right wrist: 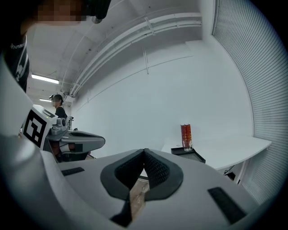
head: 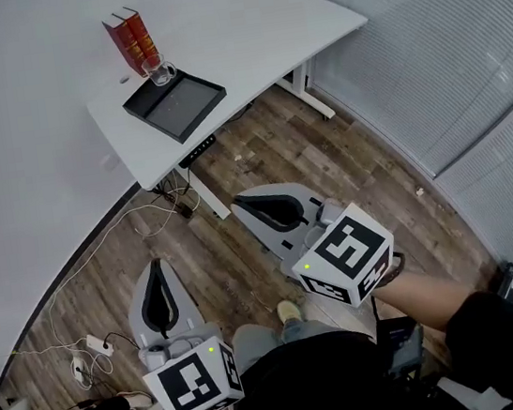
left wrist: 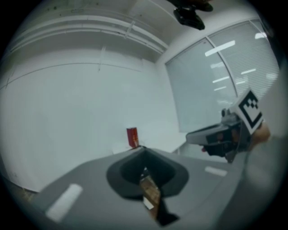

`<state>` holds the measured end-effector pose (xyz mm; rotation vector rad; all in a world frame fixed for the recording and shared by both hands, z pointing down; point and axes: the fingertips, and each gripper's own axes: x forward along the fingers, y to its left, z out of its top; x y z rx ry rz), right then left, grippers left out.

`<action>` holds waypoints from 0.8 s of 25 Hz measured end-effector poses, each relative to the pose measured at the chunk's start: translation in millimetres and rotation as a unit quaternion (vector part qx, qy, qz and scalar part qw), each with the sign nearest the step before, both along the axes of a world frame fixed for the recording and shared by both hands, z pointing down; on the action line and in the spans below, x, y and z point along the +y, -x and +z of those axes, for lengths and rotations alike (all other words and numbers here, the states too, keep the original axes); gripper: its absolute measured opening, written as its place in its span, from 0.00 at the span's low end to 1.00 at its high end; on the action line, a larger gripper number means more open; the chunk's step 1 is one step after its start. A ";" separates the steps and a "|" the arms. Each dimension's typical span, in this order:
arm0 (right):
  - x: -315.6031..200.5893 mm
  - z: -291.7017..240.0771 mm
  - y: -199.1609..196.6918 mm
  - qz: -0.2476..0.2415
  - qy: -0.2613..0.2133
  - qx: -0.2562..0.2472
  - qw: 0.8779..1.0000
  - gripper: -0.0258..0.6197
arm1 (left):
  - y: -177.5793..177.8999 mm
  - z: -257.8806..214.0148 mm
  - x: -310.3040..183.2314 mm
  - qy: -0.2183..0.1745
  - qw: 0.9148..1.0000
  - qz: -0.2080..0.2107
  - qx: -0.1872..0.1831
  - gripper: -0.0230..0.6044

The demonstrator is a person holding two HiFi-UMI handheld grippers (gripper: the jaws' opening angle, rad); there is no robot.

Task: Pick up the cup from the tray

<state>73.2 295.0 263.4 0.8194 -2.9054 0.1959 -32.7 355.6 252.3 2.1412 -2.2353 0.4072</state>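
A clear glass cup (head: 160, 72) stands upright in the far corner of a black tray (head: 176, 104) on the white desk (head: 242, 31), just in front of two red books (head: 130, 42). Both grippers hang low over the wooden floor, well short of the desk. My left gripper (head: 156, 264) is shut with nothing in it, and so is my right gripper (head: 235, 200). In the right gripper view the cup (right wrist: 187, 144) and tray (right wrist: 191, 154) are small and far, beyond the shut right gripper (right wrist: 144, 150). In the left gripper view, only the books (left wrist: 132, 137) appear past the left gripper (left wrist: 143, 148).
Cables and a power strip (head: 92, 346) lie on the floor at the left, under the desk's near edge. A wall of blinds (head: 462, 47) runs along the right. The person's shoe (head: 289, 311) is between the grippers. Another person (right wrist: 57, 105) stands far off.
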 end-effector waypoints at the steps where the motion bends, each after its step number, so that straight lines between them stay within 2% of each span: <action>1: -1.4 -1.4 0.0 0.000 -0.001 -0.001 1.000 0.06 | -0.1 -1.7 -1.7 -0.001 1.000 0.001 -0.001 0.04; 20: -26.2 -13.0 2.8 0.011 -0.025 -0.001 1.000 0.06 | 2.5 -13.0 -26.4 -0.028 0.999 0.015 -0.008 0.04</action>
